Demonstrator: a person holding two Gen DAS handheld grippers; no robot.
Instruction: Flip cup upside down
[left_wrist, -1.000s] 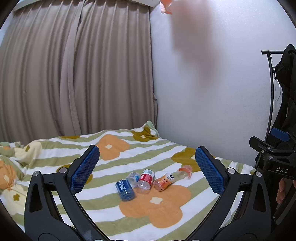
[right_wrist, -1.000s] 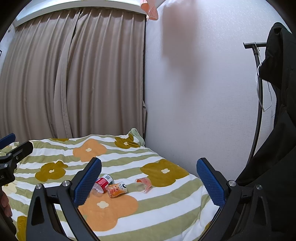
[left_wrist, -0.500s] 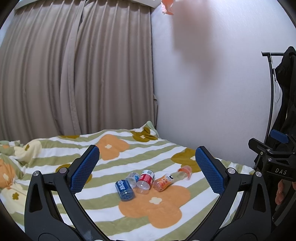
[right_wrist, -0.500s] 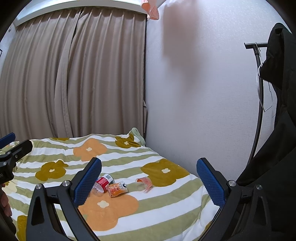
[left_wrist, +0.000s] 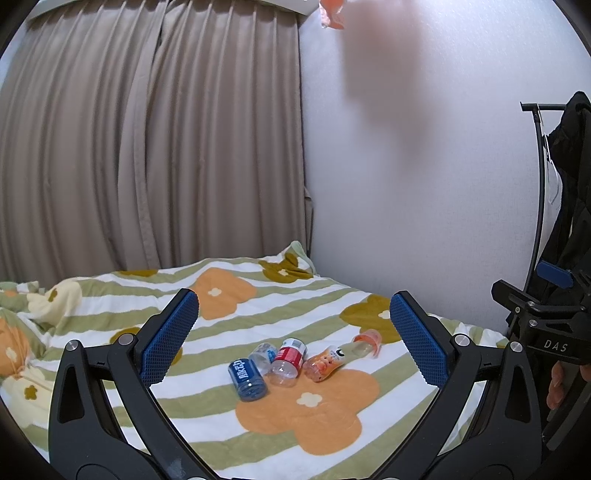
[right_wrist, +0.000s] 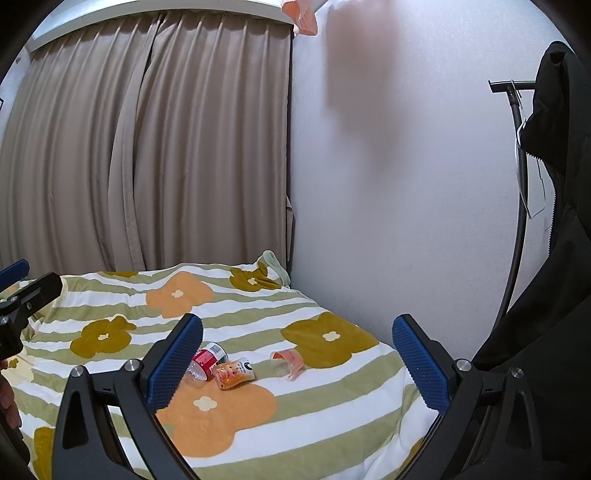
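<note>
Clearly cup (right_wrist: 287, 363) lies on side on blanket (right_wrist: 332, 398), ahead between wide-apart jaws of right gripper (right_wrist: 297, 363); left gripper (left_wrist: 293, 339) also open, cup rightward.

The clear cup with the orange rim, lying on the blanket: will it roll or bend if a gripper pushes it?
The clear cup lies on its side, so it probably rolls, curving since it looks tapered. It looks thin and empty, so probably light and easily squeezed. The soft blanket may slow it.

Floral blanket (left_wrist: 280, 435), curtain (left_wrist: 147, 147), coat (right_wrist: 554, 295)
</note>
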